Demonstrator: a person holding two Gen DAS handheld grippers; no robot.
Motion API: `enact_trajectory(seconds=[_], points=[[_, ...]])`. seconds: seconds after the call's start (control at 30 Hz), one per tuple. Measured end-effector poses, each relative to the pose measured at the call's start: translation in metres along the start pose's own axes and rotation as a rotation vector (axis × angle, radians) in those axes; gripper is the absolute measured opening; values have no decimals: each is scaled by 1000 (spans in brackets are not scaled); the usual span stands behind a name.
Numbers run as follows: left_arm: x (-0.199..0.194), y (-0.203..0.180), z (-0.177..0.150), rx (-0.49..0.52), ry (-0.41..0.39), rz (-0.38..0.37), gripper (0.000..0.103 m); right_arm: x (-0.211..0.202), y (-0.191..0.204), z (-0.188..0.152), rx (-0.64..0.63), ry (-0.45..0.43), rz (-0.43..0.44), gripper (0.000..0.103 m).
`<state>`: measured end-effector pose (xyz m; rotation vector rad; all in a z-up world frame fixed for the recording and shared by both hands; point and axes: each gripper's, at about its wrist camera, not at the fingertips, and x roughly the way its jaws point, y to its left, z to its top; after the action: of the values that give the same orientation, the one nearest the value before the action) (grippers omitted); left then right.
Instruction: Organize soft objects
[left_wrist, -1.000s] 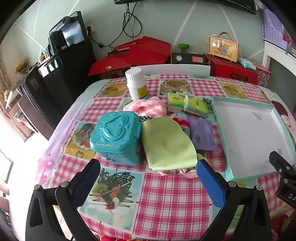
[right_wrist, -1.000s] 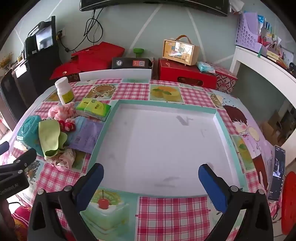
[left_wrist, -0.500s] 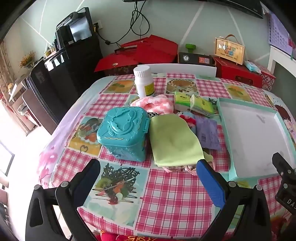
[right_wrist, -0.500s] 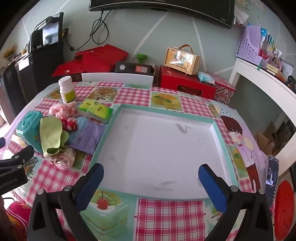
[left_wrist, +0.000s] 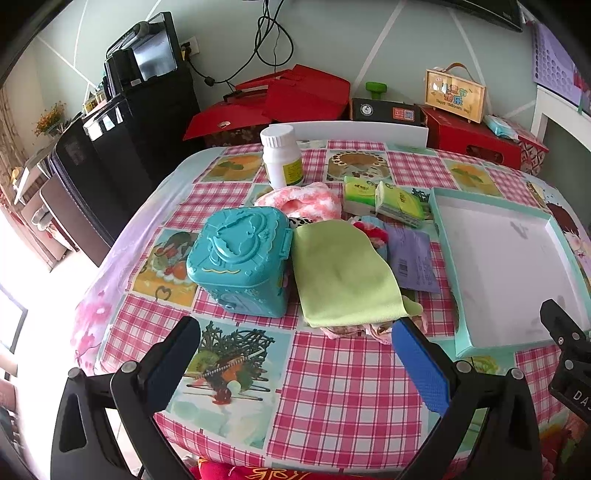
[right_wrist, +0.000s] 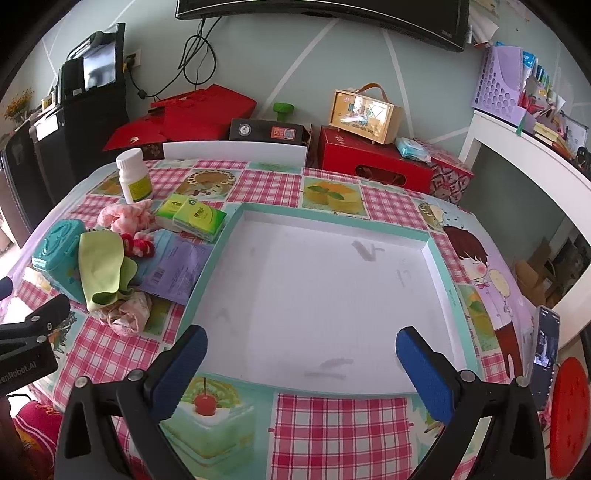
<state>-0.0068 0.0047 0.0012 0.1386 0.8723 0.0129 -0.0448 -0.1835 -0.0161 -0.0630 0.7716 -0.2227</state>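
Note:
A pile of soft things lies left of a shallow teal-rimmed white tray (left_wrist: 443, 206) (right_wrist: 236, 221). On top is a green cloth (left_wrist: 341, 273) (right_wrist: 101, 260), over a pale floral cloth (left_wrist: 354, 330) (right_wrist: 127, 314). Behind are a pink fluffy cloth (left_wrist: 301, 199) (right_wrist: 127, 218), a red-and-white fuzzy item (left_wrist: 373, 232) (right_wrist: 138, 243), two green tissue packs (left_wrist: 384, 201) (right_wrist: 192, 216) and a purple packet (left_wrist: 413, 258) (right_wrist: 173, 269). My left gripper (left_wrist: 297, 363) is open, in front of the pile. My right gripper (right_wrist: 301, 365) is open over the tray's near edge.
A teal plastic box (left_wrist: 240, 258) (right_wrist: 55, 254) stands left of the green cloth. A white bottle (left_wrist: 281, 157) (right_wrist: 133, 181) is at the back. The table has a chequered picture cloth (left_wrist: 332, 398). A phone (right_wrist: 545, 354) lies at the right edge. Red boxes line the wall.
Both grippers have drawn back and up a little, so more of the table shows. Nothing on the table has moved, and both stay open.

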Motion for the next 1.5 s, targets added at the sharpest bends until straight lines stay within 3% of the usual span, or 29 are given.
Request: enact_trajectory(seconds=[1.5], points=[[2,1,-4,-8,4,-8,103,2,-5,0,31,9,-16,103]])
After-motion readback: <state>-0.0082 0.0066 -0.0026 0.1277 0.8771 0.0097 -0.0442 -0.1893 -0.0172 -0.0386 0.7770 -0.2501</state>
